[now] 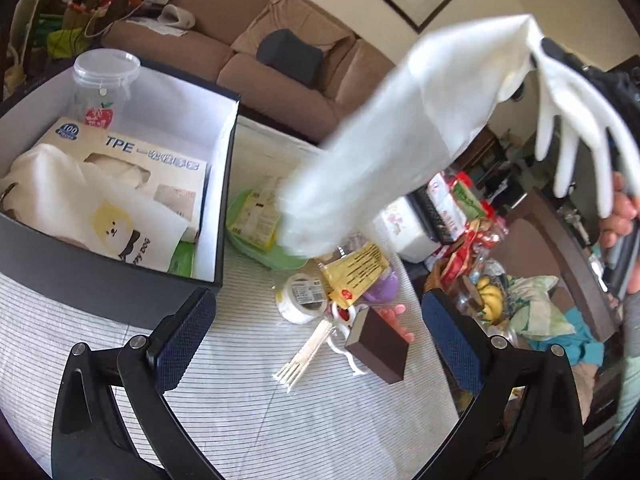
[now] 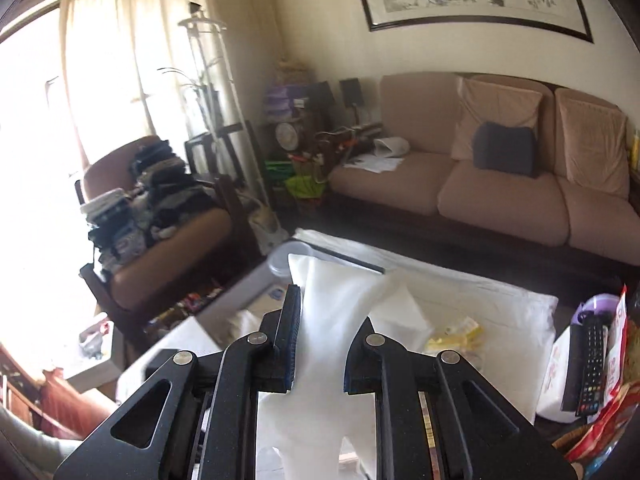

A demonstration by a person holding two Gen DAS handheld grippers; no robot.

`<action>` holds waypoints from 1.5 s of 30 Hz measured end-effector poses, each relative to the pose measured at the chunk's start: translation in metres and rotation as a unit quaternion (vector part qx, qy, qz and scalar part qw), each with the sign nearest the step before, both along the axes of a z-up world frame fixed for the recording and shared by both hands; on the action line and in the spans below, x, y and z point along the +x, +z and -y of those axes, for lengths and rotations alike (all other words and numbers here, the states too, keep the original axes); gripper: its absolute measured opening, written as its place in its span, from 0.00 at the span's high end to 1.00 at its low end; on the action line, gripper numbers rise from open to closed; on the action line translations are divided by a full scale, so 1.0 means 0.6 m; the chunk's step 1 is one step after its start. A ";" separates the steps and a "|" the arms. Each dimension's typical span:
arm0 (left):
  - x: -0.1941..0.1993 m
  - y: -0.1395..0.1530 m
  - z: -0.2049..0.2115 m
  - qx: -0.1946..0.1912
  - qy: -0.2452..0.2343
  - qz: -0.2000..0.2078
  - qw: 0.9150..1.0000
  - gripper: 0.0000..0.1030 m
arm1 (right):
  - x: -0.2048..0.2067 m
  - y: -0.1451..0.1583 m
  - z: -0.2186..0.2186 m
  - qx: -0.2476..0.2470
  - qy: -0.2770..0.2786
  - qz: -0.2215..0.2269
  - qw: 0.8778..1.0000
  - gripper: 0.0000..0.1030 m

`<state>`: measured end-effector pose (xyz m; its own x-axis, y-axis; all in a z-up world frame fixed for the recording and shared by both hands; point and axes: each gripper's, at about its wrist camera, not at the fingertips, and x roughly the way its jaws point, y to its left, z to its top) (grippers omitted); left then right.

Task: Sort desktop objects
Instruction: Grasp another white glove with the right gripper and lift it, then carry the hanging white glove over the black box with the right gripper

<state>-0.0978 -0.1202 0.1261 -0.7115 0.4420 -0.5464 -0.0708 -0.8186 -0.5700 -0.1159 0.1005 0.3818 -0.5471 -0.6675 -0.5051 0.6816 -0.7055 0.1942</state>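
Right gripper [image 2: 318,344] clamped on the white rubber glove [image 1: 400,120], held high above the tabletop [image 1: 240,400]. Left gripper [image 1: 316,344] empty, fingers spread. Carry the dangling cuff clear over the box [image 1: 100,284] wall before letting go, or it snags the rim.

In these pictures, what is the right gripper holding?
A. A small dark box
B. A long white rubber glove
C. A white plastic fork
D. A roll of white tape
B: the right gripper has its pads shut on the long white rubber glove, which hangs in the air above the table, while the tape, fork and dark box lie on the striped cloth.
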 end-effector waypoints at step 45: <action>-0.058 -0.005 0.183 0.309 -0.109 -0.030 0.944 0.24 | 0.063 -0.043 0.405 0.140 0.160 -0.038 0.976 0.85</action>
<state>-0.1324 -0.2299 0.1232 -0.5890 0.8023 -0.0972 -0.2468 -0.2931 -0.9237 -0.0781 -0.1424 0.3563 -0.3764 -0.6517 -0.6585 0.8809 -0.4718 -0.0366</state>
